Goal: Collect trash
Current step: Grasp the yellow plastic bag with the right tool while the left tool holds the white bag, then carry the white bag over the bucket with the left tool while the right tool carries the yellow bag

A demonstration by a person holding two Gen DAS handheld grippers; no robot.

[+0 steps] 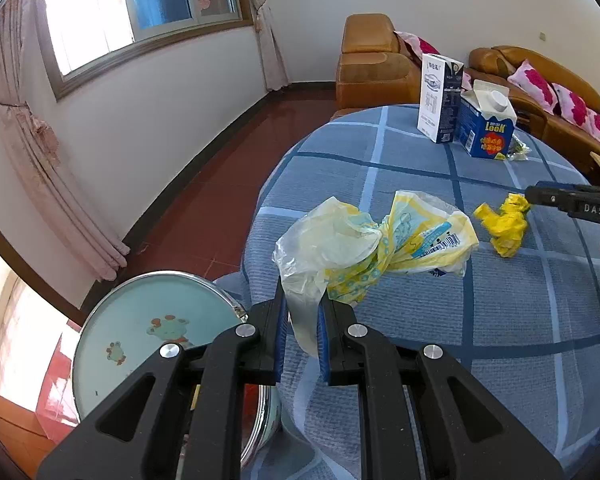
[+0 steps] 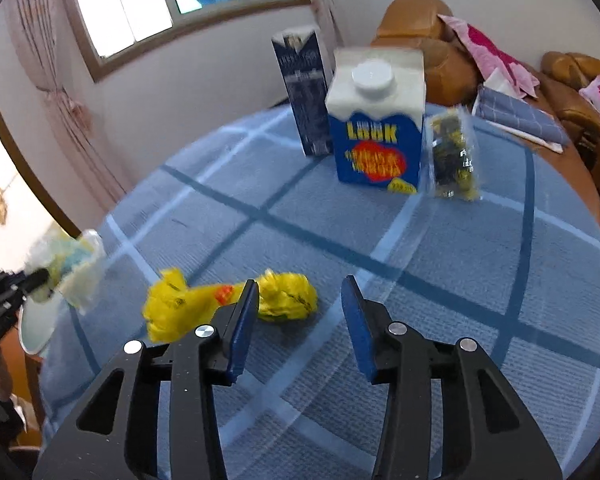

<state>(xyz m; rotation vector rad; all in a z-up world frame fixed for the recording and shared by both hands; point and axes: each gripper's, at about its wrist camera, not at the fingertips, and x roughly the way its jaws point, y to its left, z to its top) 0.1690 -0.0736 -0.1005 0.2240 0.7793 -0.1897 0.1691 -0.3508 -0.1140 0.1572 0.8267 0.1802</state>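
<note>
My left gripper (image 1: 302, 304) is shut on a crumpled clear and yellow plastic bag (image 1: 376, 240), pinching its near end at the table's left edge. The bag also shows blurred in the right wrist view (image 2: 74, 268). A crumpled yellow wrapper (image 1: 502, 220) lies on the blue checked tablecloth (image 1: 500, 320). My right gripper (image 2: 300, 292) is open and empty, just above the cloth; the yellow wrapper (image 2: 172, 308) lies left of it, partly behind the left finger. The right gripper's tip (image 1: 556, 200) shows beside the wrapper in the left wrist view.
A tall dark blue carton (image 2: 304, 92), a blue "Look" carton with a white cap (image 2: 380, 128) and a small clear packet (image 2: 454, 156) stand at the table's far side. A round bin with a pale blue lid (image 1: 152, 336) stands below the table's left edge. Orange sofas (image 1: 374, 64) lie beyond.
</note>
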